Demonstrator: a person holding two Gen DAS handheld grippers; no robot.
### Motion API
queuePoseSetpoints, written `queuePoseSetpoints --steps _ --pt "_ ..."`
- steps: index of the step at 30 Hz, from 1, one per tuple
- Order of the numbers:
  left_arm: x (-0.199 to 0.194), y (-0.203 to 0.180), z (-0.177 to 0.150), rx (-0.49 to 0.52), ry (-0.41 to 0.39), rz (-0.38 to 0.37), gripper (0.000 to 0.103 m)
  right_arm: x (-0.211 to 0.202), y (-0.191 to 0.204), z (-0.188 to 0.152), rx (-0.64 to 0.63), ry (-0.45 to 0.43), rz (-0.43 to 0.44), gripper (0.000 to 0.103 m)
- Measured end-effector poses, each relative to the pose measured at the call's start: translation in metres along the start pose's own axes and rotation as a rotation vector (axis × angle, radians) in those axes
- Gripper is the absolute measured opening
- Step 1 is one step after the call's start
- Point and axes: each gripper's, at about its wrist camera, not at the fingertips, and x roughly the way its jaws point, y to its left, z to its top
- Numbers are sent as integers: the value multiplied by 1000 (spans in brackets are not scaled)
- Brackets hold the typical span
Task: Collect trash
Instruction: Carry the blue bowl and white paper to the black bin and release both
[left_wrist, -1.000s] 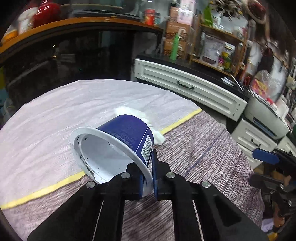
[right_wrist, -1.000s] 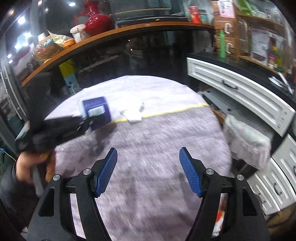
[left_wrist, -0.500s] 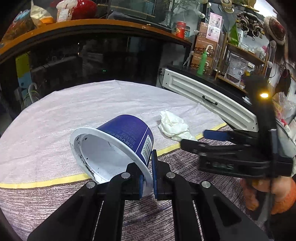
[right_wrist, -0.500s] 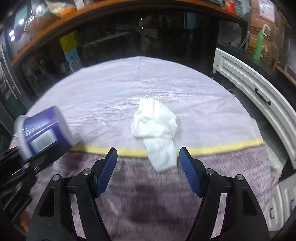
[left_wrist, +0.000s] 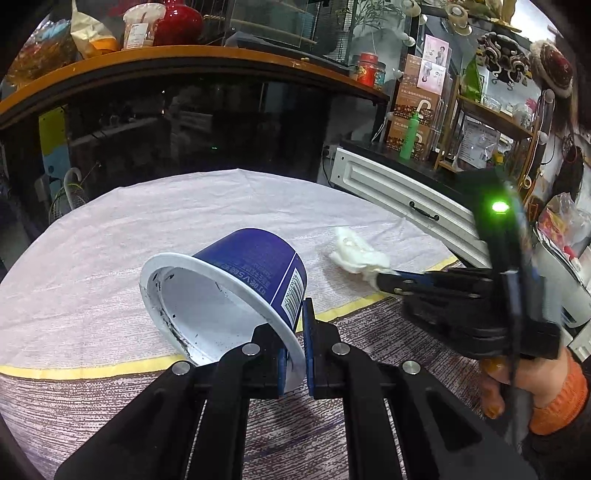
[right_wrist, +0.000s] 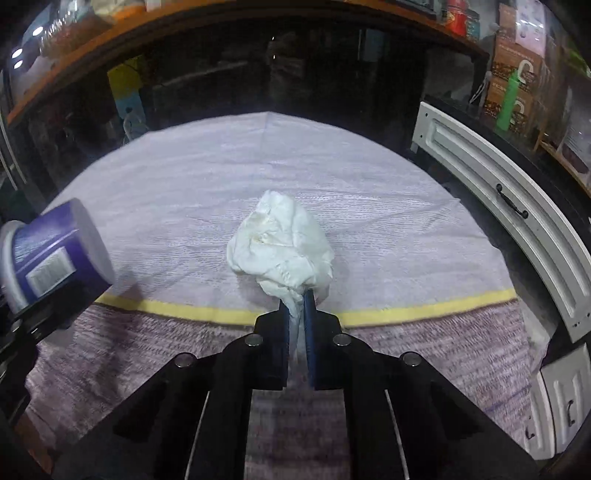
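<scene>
Item: we hold the left gripper (left_wrist: 295, 354) clenched on the blue cup's (left_wrist: 251, 266) rim at six o'clock, keeping it clear of the desk (left_wrist: 110, 229). Right gripper (right_wrist: 295, 325) grasping the crumpled tissue (right_wrist: 280, 247) by its tail, ready for lifting.

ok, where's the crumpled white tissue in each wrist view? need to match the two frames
Left wrist: crumpled white tissue right of centre, on the table beyond the blue cup, its near end pinched in the right tongs.
Right wrist: tissue at centre, its tail clamped in the right tongs.
Shared landmark: the yellow stripe across the tablecloth, just on the near side of the tissue.
</scene>
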Motion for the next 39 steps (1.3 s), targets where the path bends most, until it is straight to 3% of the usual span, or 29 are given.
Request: queuePoseSetpoints --steps 10,18,27,39 --pt "-14 -22 -1 21 -20 -44 8 -125 -14 -85 31 -92 32 8" --pt "-69 -62 -31 79 -28 -137 8 -195 -33 -165 125 -146 29 8" --pt "-118 -119 -71 154 -41 -246 8 -231 -47 -233 228 -163 5 8" --pt "-137 -190 -105 257 -19 -370 8 -258 -68 -290 277 -154 -74 8"
